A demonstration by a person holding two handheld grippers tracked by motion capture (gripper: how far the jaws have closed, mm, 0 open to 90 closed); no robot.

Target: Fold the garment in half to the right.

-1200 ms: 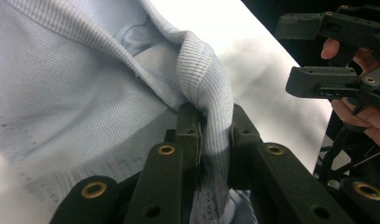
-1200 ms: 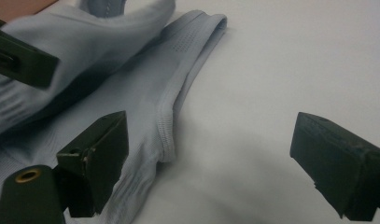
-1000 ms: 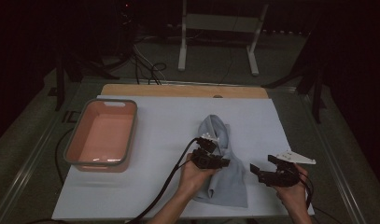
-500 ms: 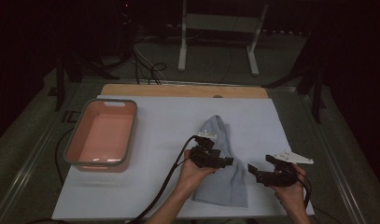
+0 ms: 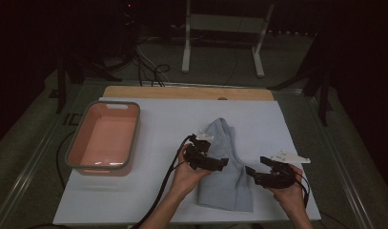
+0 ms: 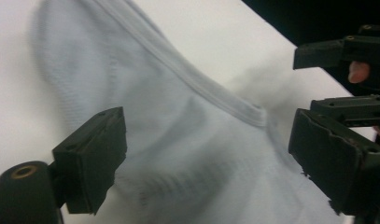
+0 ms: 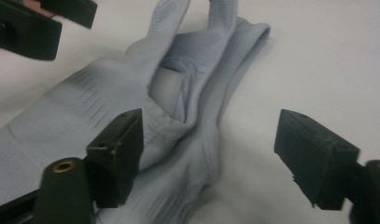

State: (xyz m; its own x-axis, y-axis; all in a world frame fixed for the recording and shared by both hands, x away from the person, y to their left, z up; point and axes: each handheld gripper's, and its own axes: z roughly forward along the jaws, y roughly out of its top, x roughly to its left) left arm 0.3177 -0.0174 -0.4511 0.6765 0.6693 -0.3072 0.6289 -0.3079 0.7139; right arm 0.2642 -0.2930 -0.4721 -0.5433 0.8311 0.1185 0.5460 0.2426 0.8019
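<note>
A soft blue cloth [image 5: 227, 167] lies bunched up on the white table [image 5: 148, 195], near me and a bit to the right; my left claw [image 5: 215, 163] hangs over the cloth's left side with its jaws wide apart and nothing in them; the cloth sits right under and between those jaws [image 6: 178, 140]; my right claw [image 5: 258, 175] is just beside the cloth's right edge, jaws apart too, holding nothing; far to the left sits a pink tub [image 5: 105, 164].
</note>
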